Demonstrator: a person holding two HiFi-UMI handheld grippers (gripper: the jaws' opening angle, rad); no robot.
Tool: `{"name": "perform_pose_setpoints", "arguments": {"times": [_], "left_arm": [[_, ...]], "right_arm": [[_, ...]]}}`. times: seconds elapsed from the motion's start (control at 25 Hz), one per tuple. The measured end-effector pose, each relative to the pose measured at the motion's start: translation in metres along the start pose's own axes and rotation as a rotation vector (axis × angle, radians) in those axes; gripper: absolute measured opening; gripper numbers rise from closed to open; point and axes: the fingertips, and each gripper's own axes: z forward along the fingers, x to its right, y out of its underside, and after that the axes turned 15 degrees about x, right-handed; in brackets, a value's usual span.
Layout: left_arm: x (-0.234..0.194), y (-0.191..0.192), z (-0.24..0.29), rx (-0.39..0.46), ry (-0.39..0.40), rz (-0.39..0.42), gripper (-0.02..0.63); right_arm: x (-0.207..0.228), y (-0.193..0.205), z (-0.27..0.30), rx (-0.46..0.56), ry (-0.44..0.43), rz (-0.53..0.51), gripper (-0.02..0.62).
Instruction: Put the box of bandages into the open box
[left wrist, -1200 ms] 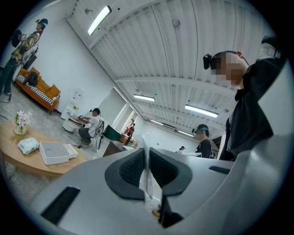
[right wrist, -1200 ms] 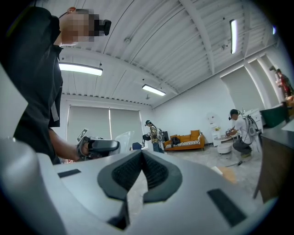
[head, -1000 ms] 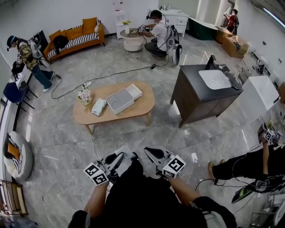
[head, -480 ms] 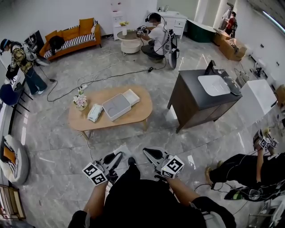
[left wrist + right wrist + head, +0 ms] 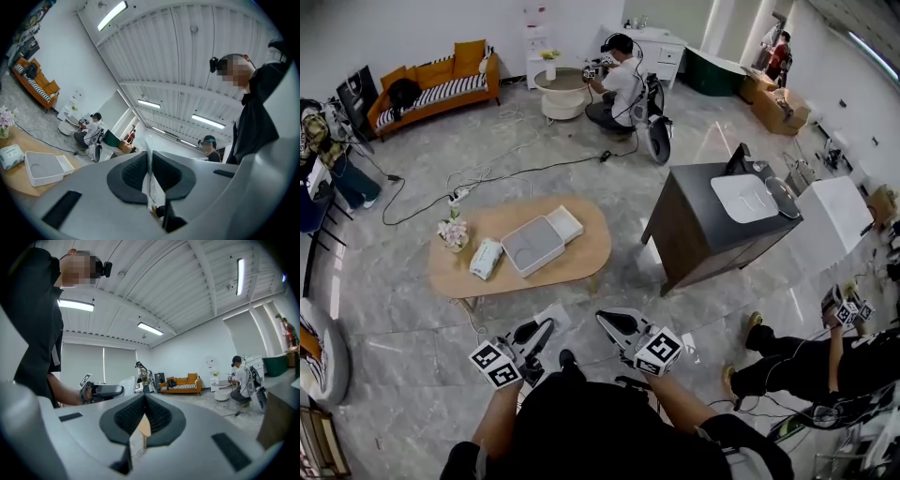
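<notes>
Short of table (image 5: pixel 586 255): left gripper (image 5: pixel 546 328), right gripper (image 5: pixel 605 320) jaws together, holding nothing. Step nearer, spread jaws, approach bandage box (image 5: pixel 486 258) beside open box (image 5: pixel 534 246).

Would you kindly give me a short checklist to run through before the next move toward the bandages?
1. Box of bandages lies free on the table: ok.
2. Open box stands open, with nothing showing inside: ok.
3. Left tool empty, jaws together: ok.
4. Right tool empty, jaws together: ok.
5. Tools within reach of the table: not ok, both are well short of it.
</notes>
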Motion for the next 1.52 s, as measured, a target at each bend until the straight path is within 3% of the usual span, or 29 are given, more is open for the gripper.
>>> {"name": "perform_pose_setpoints", "arguments": {"times": [0.68,1.12,1.52], "left_arm": [[-0.105,-0.033,0.099,-0.027,0.108,-0.047,0.038],[-0.16,-0.025,0.116,-0.028,0.078,-0.099,0.038],[-0.225,-0.023,0.147,-0.007,-0.021,-0.094,0.038]], "right_arm": [[0.103,-0.015,0.078,-0.005,0.078,-0.083,0.011],[0.148,0.0,0.092,-0.042,0.114,-0.074,0.011],[0.215,0.023,0.139,-0.036,0.025,-0.004,0.011]]}}
